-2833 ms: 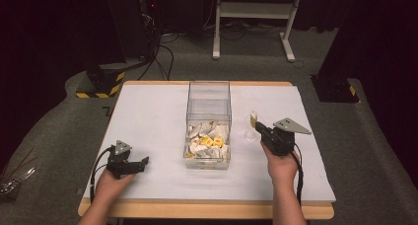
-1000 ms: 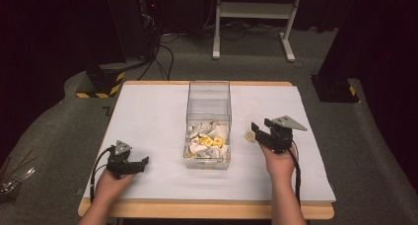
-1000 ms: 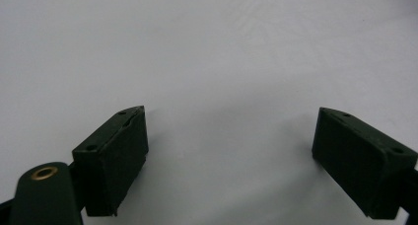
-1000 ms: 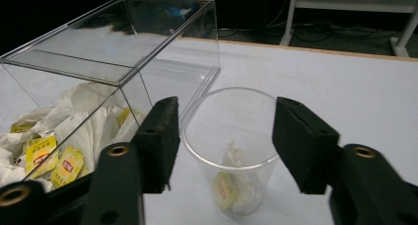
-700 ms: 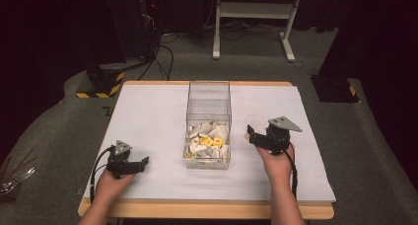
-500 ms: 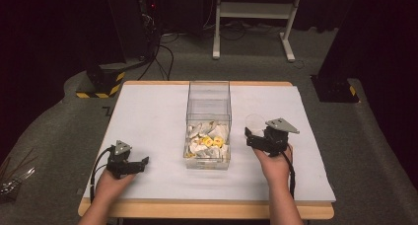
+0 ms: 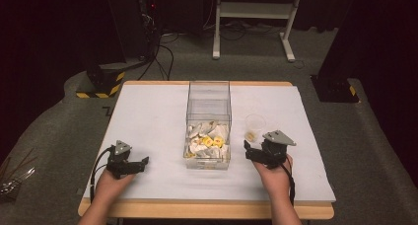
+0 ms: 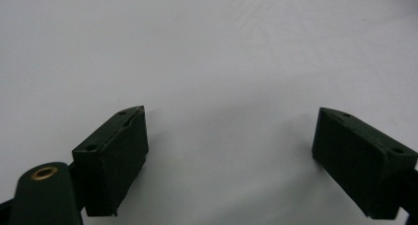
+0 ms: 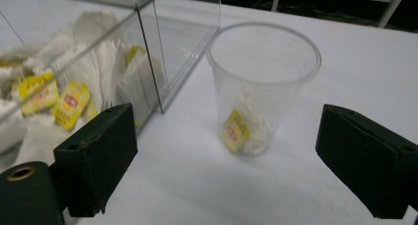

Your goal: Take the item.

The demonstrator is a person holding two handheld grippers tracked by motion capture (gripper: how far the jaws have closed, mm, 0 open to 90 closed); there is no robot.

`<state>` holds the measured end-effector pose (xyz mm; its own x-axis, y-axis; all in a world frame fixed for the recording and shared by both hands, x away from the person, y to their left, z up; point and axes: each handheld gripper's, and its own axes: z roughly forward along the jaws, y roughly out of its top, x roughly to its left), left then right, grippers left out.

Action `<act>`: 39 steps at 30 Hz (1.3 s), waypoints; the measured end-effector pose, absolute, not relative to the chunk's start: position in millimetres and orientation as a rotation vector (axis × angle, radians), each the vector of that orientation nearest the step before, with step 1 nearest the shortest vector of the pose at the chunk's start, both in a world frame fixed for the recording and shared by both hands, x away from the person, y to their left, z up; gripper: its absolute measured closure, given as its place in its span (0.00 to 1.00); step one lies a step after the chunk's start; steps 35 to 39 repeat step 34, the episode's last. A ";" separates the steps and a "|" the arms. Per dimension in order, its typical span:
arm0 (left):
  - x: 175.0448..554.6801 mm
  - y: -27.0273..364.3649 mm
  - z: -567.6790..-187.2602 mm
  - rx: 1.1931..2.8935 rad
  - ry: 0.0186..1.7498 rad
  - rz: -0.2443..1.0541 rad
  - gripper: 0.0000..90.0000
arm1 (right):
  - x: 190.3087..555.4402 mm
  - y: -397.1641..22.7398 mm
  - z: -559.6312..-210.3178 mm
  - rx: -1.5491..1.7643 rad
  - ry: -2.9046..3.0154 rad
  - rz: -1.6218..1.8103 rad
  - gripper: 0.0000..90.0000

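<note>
A clear plastic cup (image 7: 255,126) stands on the white table just right of a clear open-topped box (image 7: 209,106). A tea bag with a yellow tag (image 9: 241,131) lies in the bottom of the cup (image 9: 263,77). My right gripper (image 7: 248,151) sits low on the near side of the cup, pointing at it. Its jaws have just been opening and stand wide, with nothing between them (image 9: 224,136). My left gripper (image 7: 143,162) rests open on the table at the near left, over bare tabletop (image 8: 231,116).
The box holds several white tea bags with yellow tags (image 7: 207,141) at its near end, and its glass wall (image 9: 148,52) stands close to the left of the cup. The white table (image 7: 148,111) has wooden edges. Dark floor, cables and a white stand lie behind.
My right gripper held a tea bag over the cup, then opened and drew back toward the near edge and lower. The tea bag now lies in the cup. The left gripper stayed put.
</note>
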<state>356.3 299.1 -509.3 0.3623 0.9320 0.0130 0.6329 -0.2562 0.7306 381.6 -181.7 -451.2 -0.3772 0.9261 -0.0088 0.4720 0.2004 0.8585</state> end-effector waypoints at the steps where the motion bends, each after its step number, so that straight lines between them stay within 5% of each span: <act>1: 356.3 299.1 -509.3 1.988 1.352 0.603 0.16 | 379.6 -183.4 -454.5 1.299 1.944 1.087 0.10; 16: 356.3 299.0 -509.4 1.986 1.353 0.600 0.16 | 359.9 -203.3 -502.2 1.385 2.056 0.918 0.10; 21: 356.2 298.8 -509.5 1.984 1.354 0.603 0.16 | 363.1 -203.1 -504.3 1.457 2.040 0.860 0.17; 39: 356.3 298.7 -509.5 1.982 1.356 0.600 0.16 | 365.7 -203.2 -505.2 1.472 2.046 0.837 0.16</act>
